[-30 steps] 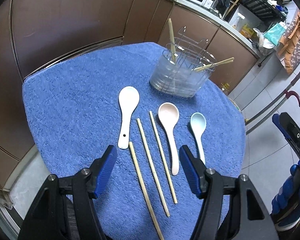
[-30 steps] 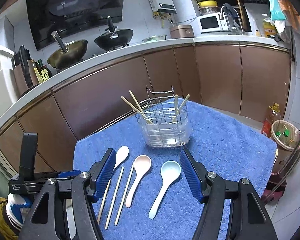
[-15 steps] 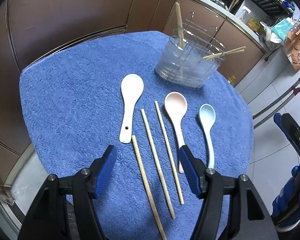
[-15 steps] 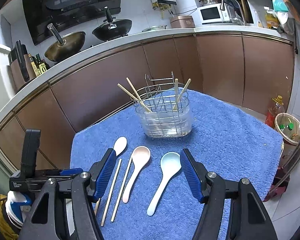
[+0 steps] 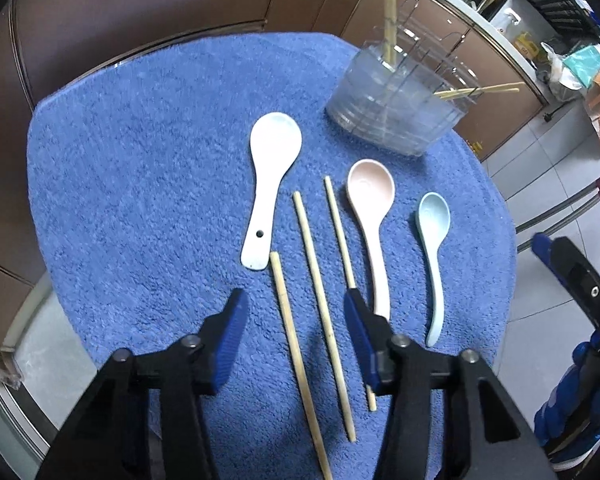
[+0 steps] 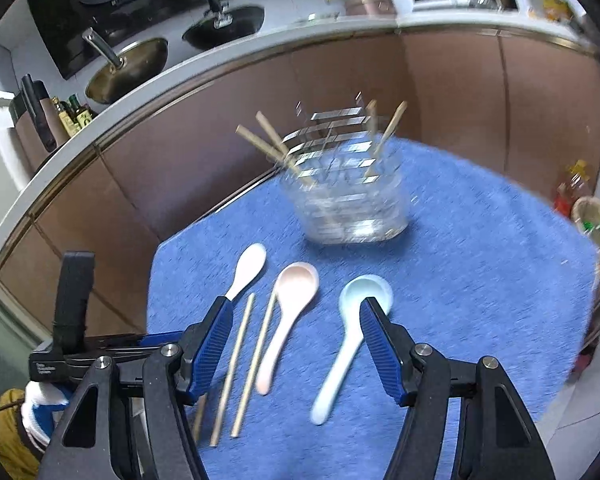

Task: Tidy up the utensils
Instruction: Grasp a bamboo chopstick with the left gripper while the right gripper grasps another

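**A:** The left gripper (image 5: 294, 312) is narrowing its jaws over two chopsticks (image 5: 320, 300) on the blue towel (image 5: 140, 200), nothing pinched yet. If it takes both, one could slip out on the lift.

**B:** And the right gripper (image 6: 296, 328)?

**A:** Parted and closing, empty — pink spoon (image 6: 288, 312) and blue spoon (image 6: 340, 352) lie between its jaws. Which it wants, I can't tell; the view is blurred. The holder (image 6: 344, 200) is crowded with sticks, so an insertion might snag.

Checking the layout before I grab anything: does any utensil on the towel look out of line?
Only slightly: the leftmost chopstick lies lower than the other two chopsticks, out of step. Nothing looks spilled or broken.
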Action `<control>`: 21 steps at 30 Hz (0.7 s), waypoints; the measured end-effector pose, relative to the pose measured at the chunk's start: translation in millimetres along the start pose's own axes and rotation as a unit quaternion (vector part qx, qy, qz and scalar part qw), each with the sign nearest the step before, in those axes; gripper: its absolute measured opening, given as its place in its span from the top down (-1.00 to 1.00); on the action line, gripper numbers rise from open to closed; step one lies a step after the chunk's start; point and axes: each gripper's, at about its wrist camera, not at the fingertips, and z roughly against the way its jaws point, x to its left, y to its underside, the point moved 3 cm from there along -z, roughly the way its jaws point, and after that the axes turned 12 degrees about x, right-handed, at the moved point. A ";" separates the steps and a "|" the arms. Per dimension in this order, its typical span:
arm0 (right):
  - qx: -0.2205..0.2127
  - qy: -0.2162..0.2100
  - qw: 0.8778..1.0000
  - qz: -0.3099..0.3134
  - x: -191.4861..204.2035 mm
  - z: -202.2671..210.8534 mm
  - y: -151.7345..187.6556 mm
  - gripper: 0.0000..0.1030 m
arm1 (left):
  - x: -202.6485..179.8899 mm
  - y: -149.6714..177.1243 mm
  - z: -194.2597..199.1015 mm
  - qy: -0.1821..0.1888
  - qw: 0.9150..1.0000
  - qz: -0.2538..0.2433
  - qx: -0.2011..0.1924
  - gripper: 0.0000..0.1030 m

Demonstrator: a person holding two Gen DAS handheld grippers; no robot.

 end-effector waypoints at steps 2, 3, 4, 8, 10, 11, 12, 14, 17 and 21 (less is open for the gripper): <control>0.018 -0.006 1.000 0.005 6.0 -11.1 -3.3 -0.10 | 2.4 -0.5 -3.5 0.001 1.000 0.004 0.006 0.22; 0.025 -0.007 1.000 0.008 8.5 -14.9 -4.2 -0.09 | 3.1 -0.9 -5.1 0.005 1.000 0.005 0.009 0.27; 0.038 -0.010 0.999 0.014 13.3 -22.4 -6.7 -0.05 | 2.8 -1.4 -6.1 0.007 1.000 0.005 0.011 0.30; 0.088 -0.029 0.995 0.026 26.4 -52.1 -14.6 0.12 | 0.8 -3.1 -12.1 0.015 1.000 0.001 0.025 0.44; 0.121 -0.035 0.992 0.033 32.8 -71.1 -18.7 0.24 | -1.1 -4.1 -16.8 0.017 0.999 0.000 0.034 0.55; 0.138 -0.037 0.989 0.033 36.0 -82.0 -21.3 0.36 | -1.4 -4.4 -20.2 0.015 0.999 0.000 0.040 0.63; 0.149 -0.039 0.987 0.034 37.8 -89.0 -23.0 0.42 | -1.5 -5.0 -23.1 0.013 0.999 0.000 0.044 0.70; 0.177 -0.037 0.983 0.039 43.4 -107.7 -27.7 0.58 | 0.8 -5.2 -30.6 0.009 0.998 0.003 0.054 0.80; 0.215 -0.030 0.975 0.044 49.8 -134.0 -33.6 0.61 | 6.0 -6.5 -31.7 0.019 0.998 0.010 0.052 0.86; 0.244 -0.001 0.968 0.050 53.3 -159.6 -37.9 0.61 | 10.6 -7.9 -31.2 0.032 0.998 0.010 0.052 0.87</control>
